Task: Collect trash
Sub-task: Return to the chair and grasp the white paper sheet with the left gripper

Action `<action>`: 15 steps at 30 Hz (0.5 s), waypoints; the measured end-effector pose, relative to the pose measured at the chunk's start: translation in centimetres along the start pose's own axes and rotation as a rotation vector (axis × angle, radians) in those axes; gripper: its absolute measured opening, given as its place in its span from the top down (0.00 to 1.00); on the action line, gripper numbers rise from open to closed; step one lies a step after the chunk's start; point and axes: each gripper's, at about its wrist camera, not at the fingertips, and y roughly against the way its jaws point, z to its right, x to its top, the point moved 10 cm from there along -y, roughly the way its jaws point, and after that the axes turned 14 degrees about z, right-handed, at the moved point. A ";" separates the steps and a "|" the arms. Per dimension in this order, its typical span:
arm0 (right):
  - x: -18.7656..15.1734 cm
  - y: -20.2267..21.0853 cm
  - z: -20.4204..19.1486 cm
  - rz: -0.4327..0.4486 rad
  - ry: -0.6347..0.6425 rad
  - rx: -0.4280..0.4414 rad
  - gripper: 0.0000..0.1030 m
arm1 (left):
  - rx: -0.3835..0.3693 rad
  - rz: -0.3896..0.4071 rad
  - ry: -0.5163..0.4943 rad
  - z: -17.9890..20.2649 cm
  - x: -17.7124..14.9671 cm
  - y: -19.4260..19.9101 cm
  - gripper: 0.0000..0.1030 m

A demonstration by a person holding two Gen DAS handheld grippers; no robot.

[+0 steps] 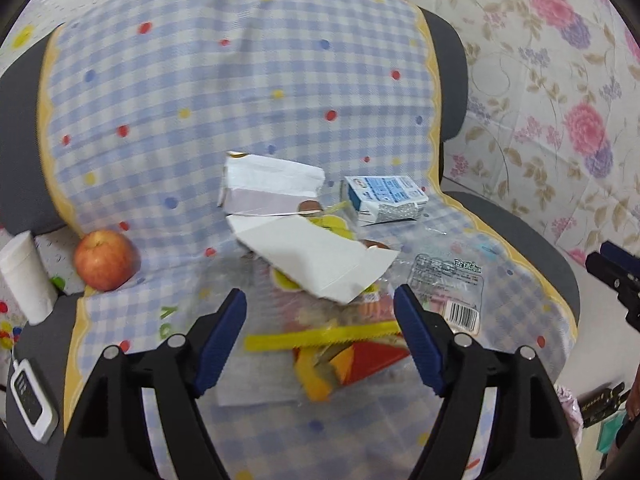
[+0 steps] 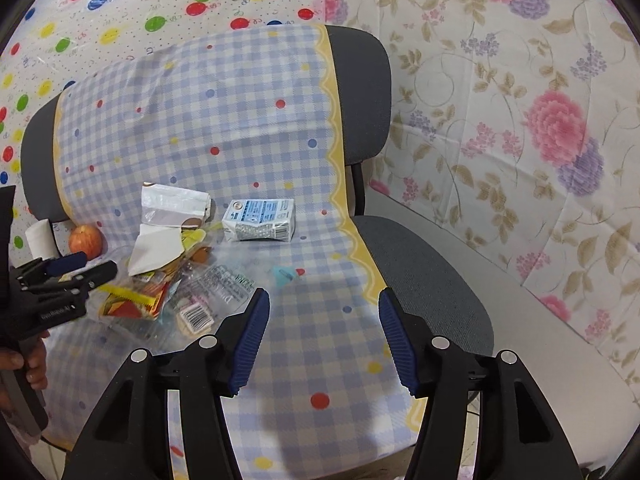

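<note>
A pile of trash lies on a chair covered with a blue checked cloth: a white napkin, a white paper bag, a yellow-and-red snack wrapper, a clear wrapper with a barcode and a blue-white drink carton. My left gripper is open just above the snack wrapper, its pads apart from it. My right gripper stands open over bare cloth, right of the clear wrapper and in front of the carton. The left gripper shows beside the pile.
A red apple and a white paper roll sit at the seat's left back corner. A small white device lies at the left edge. A teal scrap rests mid-seat. Grey chair padding is exposed on the right; patterned sheets hang behind.
</note>
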 end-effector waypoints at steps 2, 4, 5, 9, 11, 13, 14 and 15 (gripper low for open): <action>0.1 -0.8 0.4 -0.006 -0.009 -0.003 0.43 | 0.001 -0.018 -0.031 0.9 0.0 -1.4 0.28; 0.0 -1.6 0.9 -0.014 -0.021 -0.005 0.43 | 0.006 -0.037 -0.059 1.6 -0.1 -2.8 0.28; -0.1 -1.9 1.2 -0.019 -0.026 -0.006 0.43 | 0.010 -0.044 -0.071 1.9 -0.1 -3.3 0.28; -0.6 -2.8 1.9 -0.035 -0.046 -0.008 0.43 | 0.039 -0.066 -0.134 2.9 -0.3 -5.5 0.32; -0.7 -3.0 2.2 -0.039 -0.053 -0.008 0.43 | 0.051 -0.088 -0.157 3.2 -0.7 -6.6 0.36; -0.9 -3.2 2.4 -0.042 -0.060 -0.007 0.43 | 0.063 -0.111 -0.155 3.0 -1.2 -7.6 0.38; -0.9 -3.2 2.4 -0.043 -0.062 -0.005 0.43 | 0.073 -0.116 -0.150 2.7 -1.3 -7.9 0.40; -1.0 -3.2 2.3 -0.045 -0.062 -0.003 0.43 | 0.074 -0.115 -0.141 2.4 -1.3 -8.1 0.40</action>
